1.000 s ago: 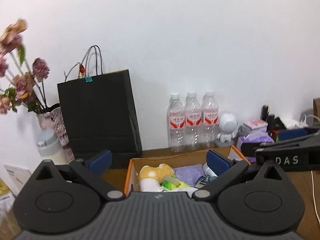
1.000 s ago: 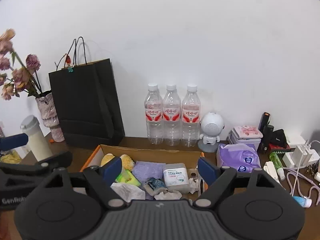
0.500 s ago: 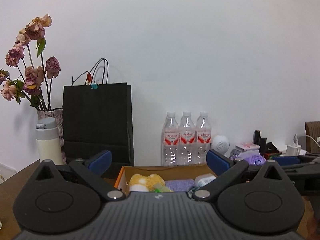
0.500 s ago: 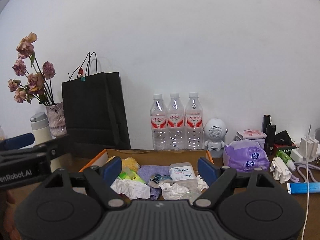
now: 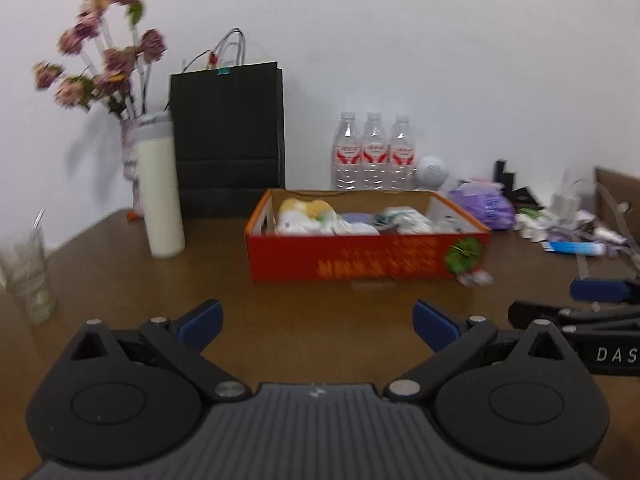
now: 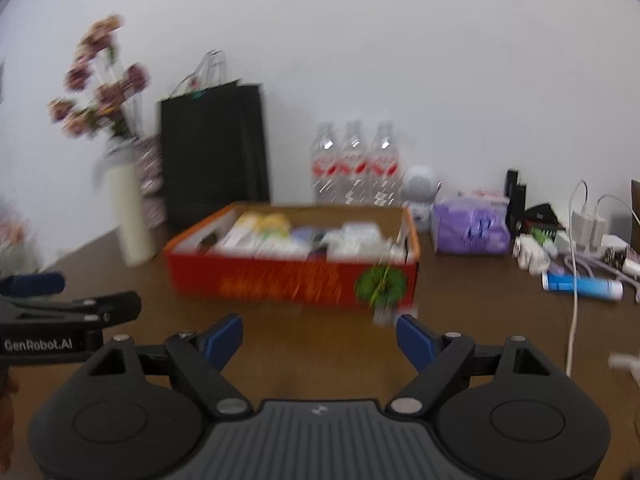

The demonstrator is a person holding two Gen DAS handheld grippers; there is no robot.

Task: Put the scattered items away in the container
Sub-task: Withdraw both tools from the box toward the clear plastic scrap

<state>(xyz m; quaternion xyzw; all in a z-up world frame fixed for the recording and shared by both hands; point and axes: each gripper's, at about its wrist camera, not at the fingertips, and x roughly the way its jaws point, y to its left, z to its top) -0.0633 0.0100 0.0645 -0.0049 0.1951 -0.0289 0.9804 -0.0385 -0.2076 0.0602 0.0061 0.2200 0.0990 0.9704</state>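
A red-orange cardboard box [image 5: 360,258] stands on the brown table, holding a yellow plush, a purple cloth, crumpled tissues and small packs; it also shows in the right wrist view [image 6: 288,280]. My left gripper [image 5: 316,322] is open and empty, well in front of the box. My right gripper [image 6: 320,338] is open and empty, also in front of the box. Each gripper shows at the other view's edge, the right one in the left wrist view [image 5: 600,312] and the left one in the right wrist view [image 6: 60,312].
A white tumbler [image 5: 160,196], a flower vase [image 5: 130,152] and a black paper bag [image 5: 230,136] stand at the back left. Three water bottles [image 5: 374,152] stand behind the box. A purple pack [image 6: 470,226], a blue tube [image 6: 580,284], chargers and cables [image 6: 576,260] lie right. A glass [image 5: 30,272] stands far left.
Both grippers have pulled back from above the box toward the table's near side and dropped lower. The box's red front now shows. Both stay open and empty.
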